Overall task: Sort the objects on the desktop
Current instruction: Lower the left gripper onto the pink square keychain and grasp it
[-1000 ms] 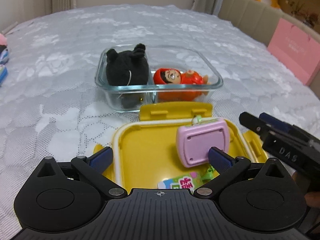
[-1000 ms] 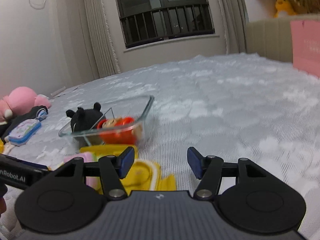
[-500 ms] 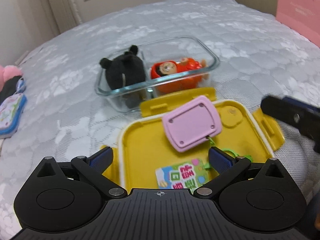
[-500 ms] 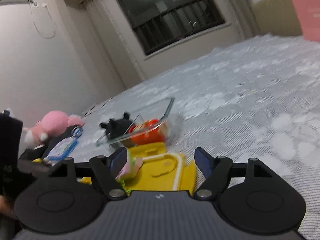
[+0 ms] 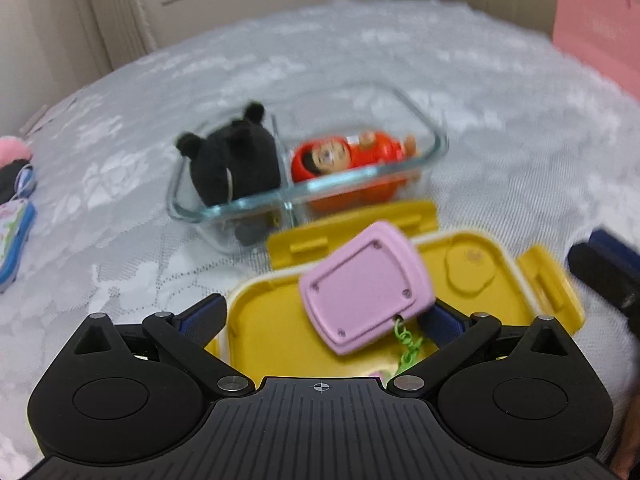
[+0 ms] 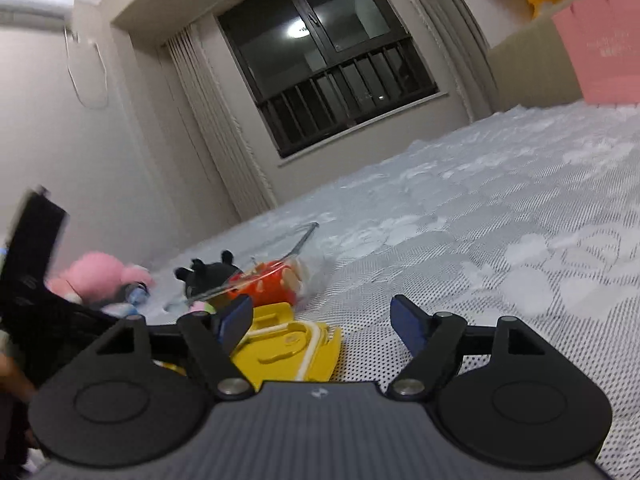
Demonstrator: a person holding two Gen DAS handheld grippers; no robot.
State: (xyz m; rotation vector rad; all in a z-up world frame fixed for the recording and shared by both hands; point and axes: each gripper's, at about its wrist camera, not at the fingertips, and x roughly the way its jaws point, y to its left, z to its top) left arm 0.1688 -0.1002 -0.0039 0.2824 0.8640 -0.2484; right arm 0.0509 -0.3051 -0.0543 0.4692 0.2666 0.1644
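Pink toy (image 5: 362, 290), probably light, rigid and smooth, lies tilted in the yellow box (image 5: 460, 240) near the tablecloth's front edge, best pinched across its long sides, between the empty wide-open left gripper (image 5: 320, 312).

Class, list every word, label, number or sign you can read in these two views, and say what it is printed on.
None can be read.
Pink bag: faint print, too blurred to read.
Small logo mark on the right gripper: a symbol, no letters.
Crosshair mark on the left gripper: a sign only, no text.
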